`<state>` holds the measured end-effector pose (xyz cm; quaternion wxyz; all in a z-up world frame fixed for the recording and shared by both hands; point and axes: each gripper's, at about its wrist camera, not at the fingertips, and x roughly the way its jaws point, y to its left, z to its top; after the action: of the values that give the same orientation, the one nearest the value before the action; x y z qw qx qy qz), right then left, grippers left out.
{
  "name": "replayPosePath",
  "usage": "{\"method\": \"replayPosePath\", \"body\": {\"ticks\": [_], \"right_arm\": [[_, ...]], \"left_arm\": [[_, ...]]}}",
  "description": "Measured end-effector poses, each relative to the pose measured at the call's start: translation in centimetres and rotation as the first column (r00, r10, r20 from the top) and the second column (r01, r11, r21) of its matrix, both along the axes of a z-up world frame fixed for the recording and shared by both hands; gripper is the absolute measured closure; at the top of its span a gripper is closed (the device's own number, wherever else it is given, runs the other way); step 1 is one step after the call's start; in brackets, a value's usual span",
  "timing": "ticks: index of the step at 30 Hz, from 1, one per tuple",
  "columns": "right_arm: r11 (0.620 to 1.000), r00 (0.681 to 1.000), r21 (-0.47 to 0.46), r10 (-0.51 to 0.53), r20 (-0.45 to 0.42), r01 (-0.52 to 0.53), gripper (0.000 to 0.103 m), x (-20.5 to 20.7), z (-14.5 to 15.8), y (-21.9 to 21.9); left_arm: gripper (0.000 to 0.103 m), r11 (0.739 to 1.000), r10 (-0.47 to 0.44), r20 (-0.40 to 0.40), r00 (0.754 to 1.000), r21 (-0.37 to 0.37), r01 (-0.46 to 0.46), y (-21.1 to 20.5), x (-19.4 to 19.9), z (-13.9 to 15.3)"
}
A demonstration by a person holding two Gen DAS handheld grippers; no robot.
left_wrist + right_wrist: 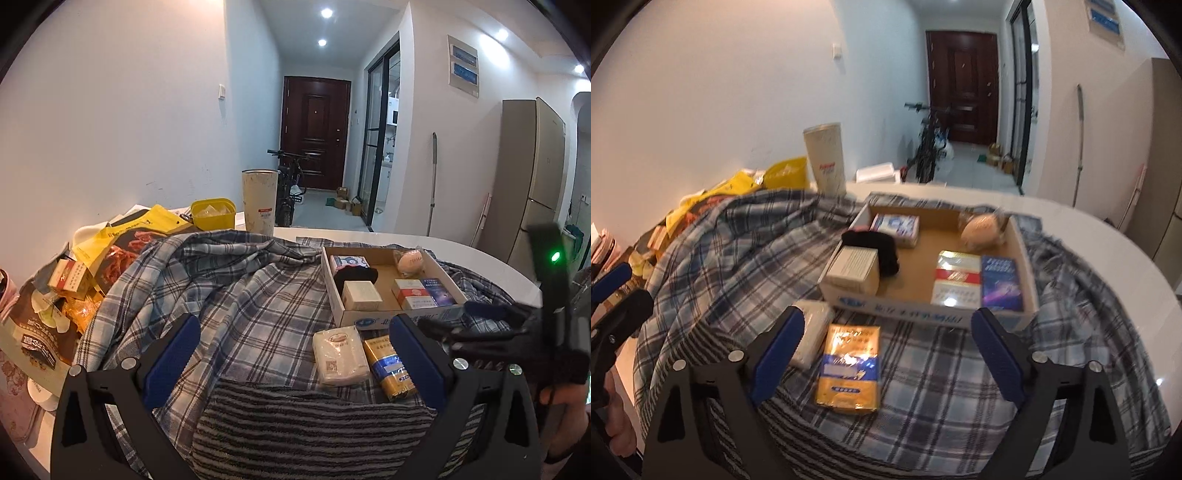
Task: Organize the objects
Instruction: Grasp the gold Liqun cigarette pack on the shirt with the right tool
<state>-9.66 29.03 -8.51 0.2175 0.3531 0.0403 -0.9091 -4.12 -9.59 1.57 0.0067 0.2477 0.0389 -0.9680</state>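
Gold packet looks light, stiff and slick-wrapped on soft plaid cloth; best pinched across its long edges; right gripper and left gripper both spread wide, empty

Gold pack lies on plaid cloth before the cardboard tray.
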Motion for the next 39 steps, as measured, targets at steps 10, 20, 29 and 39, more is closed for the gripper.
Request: {"method": "replayPosePath", "body": {"ticks": [10, 20, 29, 39], "right_arm": [[0.993, 0.992, 0.104, 0.051, 0.113, -0.063, 0.026, -0.7, -5.2, -3.1], [0.991, 0.98, 0.108, 0.057, 0.189, -0.078, 0.04, -1.6, -7.0, -3.3], [0.994, 0.982, 0.077, 0.066, 0.176, -0.081, 0.051, -1.3, -5.6, -2.3], [0.998, 0.994, -0.055, 0.018, 0.109, -0.012, 0.051, -1.3, -0.6, 2.7]], "left_arm": [[0.0, 0.998, 0.002, 0.039, 0.999, 0.061, -0.004, -1.3, -0.6, -1.4], [0.0, 0.998, 0.007, 0.053, 0.999, 0.067, -0.01, -1.6, -0.7, -1.6], [0.0, 1.0, -0.006, 0.047, 0.999, 0.03, 0.004, -0.4, -1.0, -0.6], [0.0, 0.983, -0.169, 0.223, 0.96, 0.112, 0.147, 1.5, -5.9, -1.6]]}}
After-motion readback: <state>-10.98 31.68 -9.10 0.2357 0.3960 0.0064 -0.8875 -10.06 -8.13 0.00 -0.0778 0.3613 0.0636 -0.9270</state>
